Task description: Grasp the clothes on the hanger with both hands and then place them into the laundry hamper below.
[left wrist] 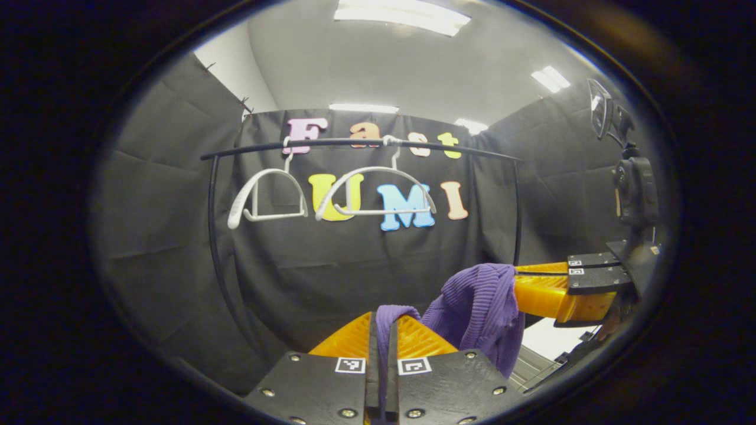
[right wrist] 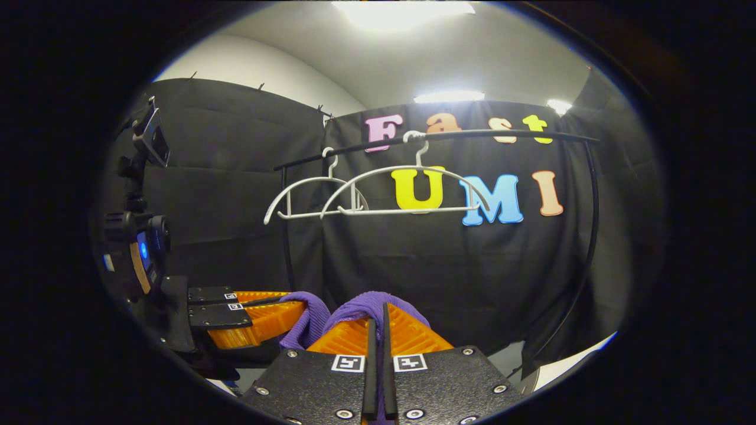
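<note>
A purple knit garment (left wrist: 481, 307) hangs between both grippers, off the hangers. My left gripper (left wrist: 384, 321) is shut on a fold of it at the bottom of the left gripper view. The right gripper (left wrist: 520, 283) comes in from the right there, shut on the garment's other end. In the right gripper view my right gripper (right wrist: 378, 313) pinches the purple garment (right wrist: 360, 308), and the left gripper (right wrist: 295, 310) holds it at lower left. Two white hangers (left wrist: 269, 198) (left wrist: 378, 192) hang bare on the black rail (left wrist: 354, 143). The hamper is out of sight.
The black garment rack's side posts (left wrist: 214, 236) (right wrist: 587, 236) curve down on both sides. The same bare hangers (right wrist: 407, 189) hang ahead in the right gripper view. A light floor patch (left wrist: 555, 339) shows low on the right.
</note>
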The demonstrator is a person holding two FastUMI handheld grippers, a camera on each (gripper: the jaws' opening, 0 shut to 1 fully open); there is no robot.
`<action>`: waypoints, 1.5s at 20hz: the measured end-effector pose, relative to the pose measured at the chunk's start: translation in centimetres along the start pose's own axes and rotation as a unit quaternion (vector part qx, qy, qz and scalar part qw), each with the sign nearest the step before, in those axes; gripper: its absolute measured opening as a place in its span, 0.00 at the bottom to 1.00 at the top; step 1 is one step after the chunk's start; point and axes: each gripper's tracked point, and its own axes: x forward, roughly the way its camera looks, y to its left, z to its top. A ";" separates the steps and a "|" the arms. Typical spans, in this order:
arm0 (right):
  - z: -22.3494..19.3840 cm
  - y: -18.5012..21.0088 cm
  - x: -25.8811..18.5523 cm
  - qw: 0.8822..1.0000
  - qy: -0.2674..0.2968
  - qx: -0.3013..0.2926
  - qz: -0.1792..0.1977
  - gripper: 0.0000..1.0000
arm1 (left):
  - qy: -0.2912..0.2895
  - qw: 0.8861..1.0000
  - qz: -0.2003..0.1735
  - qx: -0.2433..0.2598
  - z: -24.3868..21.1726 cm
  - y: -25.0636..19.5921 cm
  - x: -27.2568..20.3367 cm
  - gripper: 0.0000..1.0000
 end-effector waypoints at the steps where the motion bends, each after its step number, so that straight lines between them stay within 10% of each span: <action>1: -1.1 -0.1 0.1 1.000 0.010 0.005 -0.002 0.04 | 0.008 1.000 0.000 -0.001 -1.1 -0.1 0.2 0.05; 30: -29.3 -7.1 -1.5 0.942 0.318 0.060 -0.084 0.11 | 0.317 0.948 0.023 -0.012 -31.1 -0.8 2.0 0.07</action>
